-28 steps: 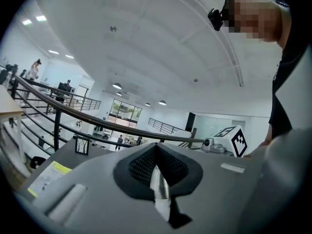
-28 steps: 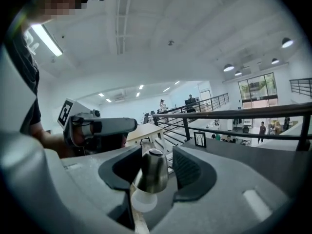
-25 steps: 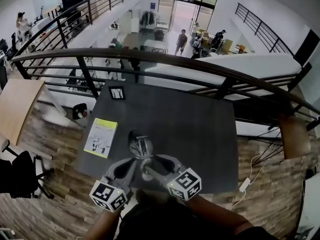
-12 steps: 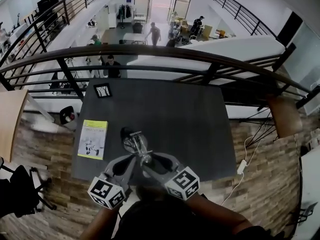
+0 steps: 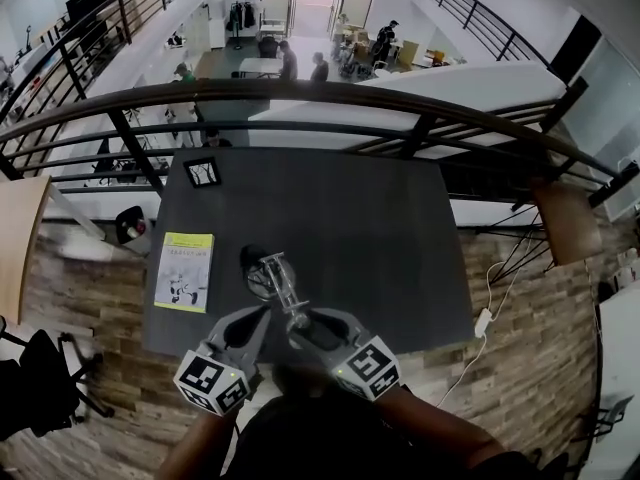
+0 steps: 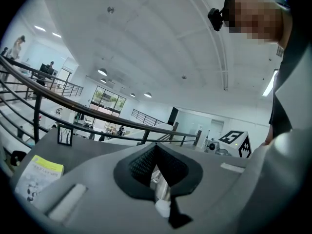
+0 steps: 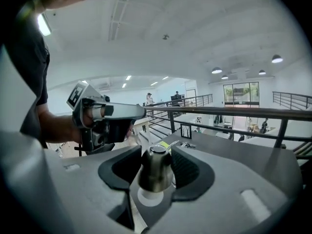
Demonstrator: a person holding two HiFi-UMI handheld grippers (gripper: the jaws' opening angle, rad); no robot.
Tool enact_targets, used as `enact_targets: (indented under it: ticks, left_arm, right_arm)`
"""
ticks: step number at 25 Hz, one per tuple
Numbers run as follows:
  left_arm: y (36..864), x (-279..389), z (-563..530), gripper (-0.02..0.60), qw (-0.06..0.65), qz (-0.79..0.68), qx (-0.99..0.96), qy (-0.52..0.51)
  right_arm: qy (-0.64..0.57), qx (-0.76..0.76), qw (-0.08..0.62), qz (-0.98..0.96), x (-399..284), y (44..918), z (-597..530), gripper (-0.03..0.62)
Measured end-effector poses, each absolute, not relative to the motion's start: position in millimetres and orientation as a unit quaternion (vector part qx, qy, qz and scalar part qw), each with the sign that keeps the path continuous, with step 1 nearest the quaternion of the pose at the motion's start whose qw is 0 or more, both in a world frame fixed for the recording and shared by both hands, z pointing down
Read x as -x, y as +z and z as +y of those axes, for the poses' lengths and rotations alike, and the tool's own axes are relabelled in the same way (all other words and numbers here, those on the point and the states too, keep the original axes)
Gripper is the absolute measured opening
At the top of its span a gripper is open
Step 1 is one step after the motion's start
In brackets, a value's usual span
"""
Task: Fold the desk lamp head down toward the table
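So, closest to me both claws are clamped on the desk lamp (image 5: 278, 286): the left gripper (image 6: 158, 182) pinches its thin metal arm, the right gripper (image 7: 156, 167) squeezes a fat metal knuckle. The lamp sits by the near edge of the table (image 5: 380, 238), left of middle, with its long axis running away from me and slightly left to a dark round end. Left of it lies a yellow-green booklet (image 5: 185, 271), print too small to read, with a small picture frame (image 5: 202, 172) at the far-left corner

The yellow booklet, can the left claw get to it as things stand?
Probably not yet: the left claw is shut on the desk lamp. Once it lets go, nothing seems to stand between it and the booklet.
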State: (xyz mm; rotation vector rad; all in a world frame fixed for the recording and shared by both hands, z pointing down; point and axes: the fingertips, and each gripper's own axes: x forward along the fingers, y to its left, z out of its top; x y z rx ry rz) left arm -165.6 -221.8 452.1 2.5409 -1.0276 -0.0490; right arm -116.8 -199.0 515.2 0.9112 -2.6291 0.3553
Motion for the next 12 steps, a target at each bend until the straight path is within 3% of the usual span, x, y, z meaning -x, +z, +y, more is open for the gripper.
enact_targets:
  ticks: [12]
  left_arm:
    - [466, 166, -213, 0.002, 0.203, -0.370, -0.907, -0.002]
  right_arm:
    - [0.118, -0.314, 0.204, -0.920, 120, 548, -182, 0.186]
